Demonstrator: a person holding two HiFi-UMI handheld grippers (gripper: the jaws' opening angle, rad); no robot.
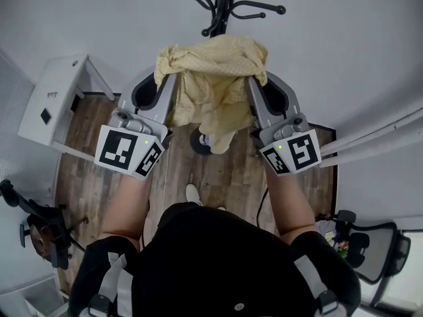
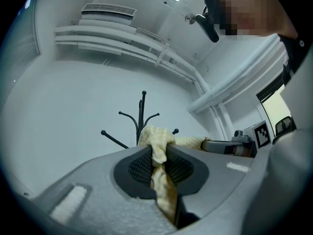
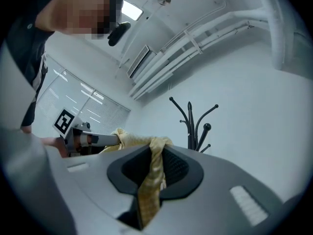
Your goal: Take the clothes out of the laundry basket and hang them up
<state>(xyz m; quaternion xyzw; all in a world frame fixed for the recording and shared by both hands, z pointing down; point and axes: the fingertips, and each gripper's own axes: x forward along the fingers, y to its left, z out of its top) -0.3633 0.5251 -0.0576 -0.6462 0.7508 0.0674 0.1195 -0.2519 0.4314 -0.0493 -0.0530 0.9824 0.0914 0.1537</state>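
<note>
So the yellow cloth (image 1: pixel 213 84) was up in the air, stretched between both grippers right in front of the coat rack (image 1: pixel 223 8). Its long axis ran side to side, from the left gripper (image 1: pixel 158 86) across to the right gripper (image 1: pixel 263 84). A loose fold hung from the middle down toward the wood floor (image 1: pixel 218 174).

The left jaws were clenched on one bunched edge, with the fabric squeezed thin between the ribbed pads and puffing out over the tips. Same deal on the right, jaws clamped on the other edge with a strip trailing down through the gap.

Both grippers pointed away from the person and a bit upward, toward the rack's hooks. Couldn't tell whether the cloth actually touched the rack.
</note>
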